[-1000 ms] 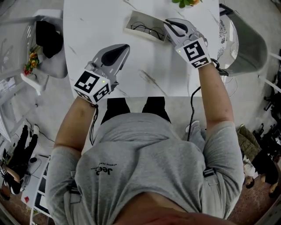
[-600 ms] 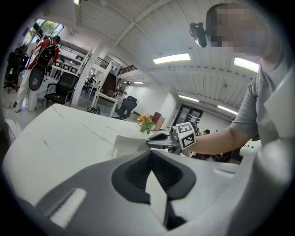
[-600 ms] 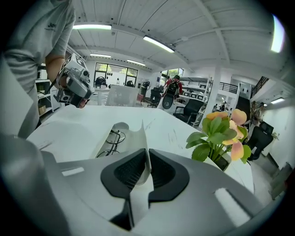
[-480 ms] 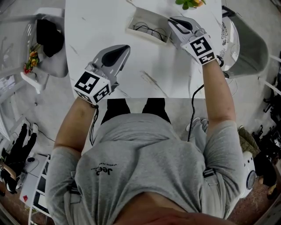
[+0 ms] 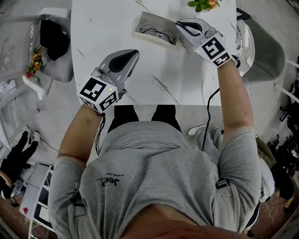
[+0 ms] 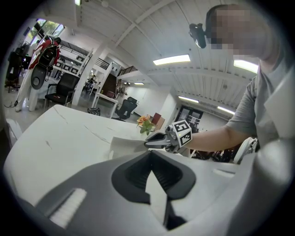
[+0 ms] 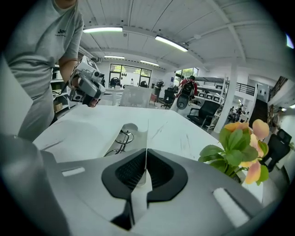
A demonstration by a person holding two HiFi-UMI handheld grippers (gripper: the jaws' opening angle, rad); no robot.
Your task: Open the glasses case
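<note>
Nearest, at the bottom of the head view, is the person's grey shirt (image 5: 149, 172), with both forearms reaching up the frame over the near edge of the white, marble-veined tabletop (image 5: 107, 23).

The left gripper (image 5: 134, 52) hovers above the lower left part of the tabletop, well apart from the task's thing. In the left gripper view its dark pads meet at the tips with nothing between them, so it is clenched and empty; only bare tabletop shows through the wedge-shaped gap behind the tips.

Further up and to the right, the right gripper (image 5: 179, 24) reaches the right end of the glasses case (image 5: 156, 19). In the right gripper view its jaws are closing tight on a thin upright edge of the case, which runs as a fine line out from between the pads.

The case lies in the upper middle of the head view, on the far part of the tabletop. It already stands open, grey inside, with a pair of thin-rimmed glasses (image 5: 159, 32) lying in it.

Beyond the case, at the top edge of the frame, sits a small plant (image 5: 202, 3) with green leaves and orange-pink flowers. A grey chair (image 5: 266, 51) stands beside the tabletop at the right.
</note>
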